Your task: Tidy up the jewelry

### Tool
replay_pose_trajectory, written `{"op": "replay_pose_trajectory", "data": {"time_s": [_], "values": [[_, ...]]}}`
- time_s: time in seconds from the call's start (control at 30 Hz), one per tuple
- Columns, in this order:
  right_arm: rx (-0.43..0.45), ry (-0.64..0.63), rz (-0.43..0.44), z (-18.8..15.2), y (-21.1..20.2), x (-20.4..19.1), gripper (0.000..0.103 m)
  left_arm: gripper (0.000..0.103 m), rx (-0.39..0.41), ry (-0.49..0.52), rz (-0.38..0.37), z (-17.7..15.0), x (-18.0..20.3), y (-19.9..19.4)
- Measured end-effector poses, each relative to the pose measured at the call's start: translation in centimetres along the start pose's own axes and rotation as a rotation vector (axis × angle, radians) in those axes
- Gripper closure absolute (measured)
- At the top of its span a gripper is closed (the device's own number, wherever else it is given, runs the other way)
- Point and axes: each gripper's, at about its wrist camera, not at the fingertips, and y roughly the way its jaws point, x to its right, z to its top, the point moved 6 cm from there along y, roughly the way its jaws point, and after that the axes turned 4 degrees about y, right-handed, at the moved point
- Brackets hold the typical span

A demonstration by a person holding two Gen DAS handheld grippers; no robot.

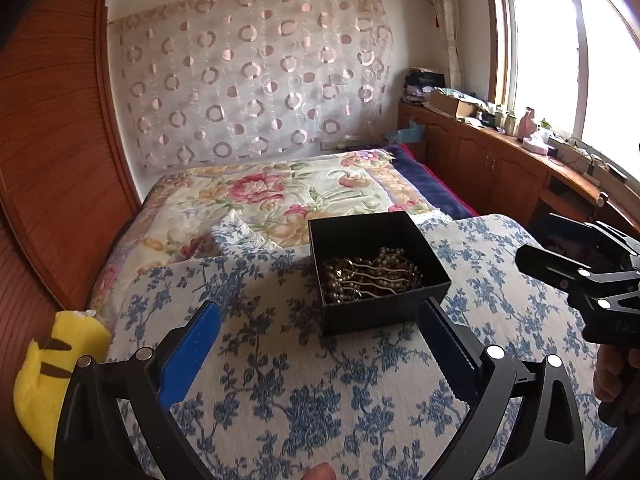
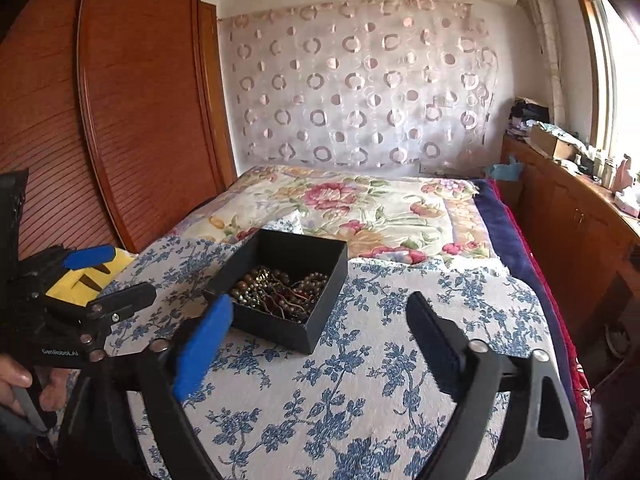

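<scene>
Both pairs of jaws stood wide apart and held nothing. The left gripper [image 1: 320,320] hovered low over the blue-and-white floral cloth [image 1: 280,380], its right blue pad just at the near right corner of the black jewelry box [image 1: 384,316], whether touching it could not be told. The right gripper [image 2: 320,312] hung over the same cloth, its left pad overlapping the box's [image 2: 288,332] near left corner in that view; contact there could not be judged either.

The box sat open on the cloth, near the cloth's far edge, where the flowered quilt [image 1: 280,188] began. Inside lay a tangled heap of beaded necklaces [image 1: 368,276] and wavy metal hairpins [image 1: 380,282], filling the near part of the box and leaving its far part dark.

Bare cloth lay between the box and both cameras, and to the box's right as far as the rounded corner of the bed. Left of the bed ran a wooden louvered wardrobe [image 2: 132,120], with a yellow plush toy [image 1: 52,376] squeezed at the bed's edge. On the right a wooden cabinet [image 1: 492,160] stood under the window [image 1: 568,52].

In the right wrist view the left gripper's body carried white lettering that read roughly "GenRoboLAI".
</scene>
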Motion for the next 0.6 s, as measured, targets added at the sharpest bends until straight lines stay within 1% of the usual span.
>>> {"op": "replay_pose_trajectory", "data": {"time_s": [0.03,0.13,0.37,0.6], "values": [[0.008,0.002,-0.004,0.0,-0.4,0.0,0.007,0.008,0.006,-0.007,0.001,-0.1,-0.1,-0.4],[0.039,0.01,-0.019,0.0,-1.9,-0.1,0.003,0.008,0.023,-0.025,0.011,-0.3,-0.4,-1.6],[0.091,0.048,-0.049,-0.4,-5.2,-0.1,0.003,0.008,0.05,-0.06,0.037,-1.1,-1.0,-4.6],[0.128,0.066,-0.056,-0.8,-6.9,-0.3,0.003,0.008,0.057,-0.06,0.05,-1.9,-1.4,-6.1]]}}
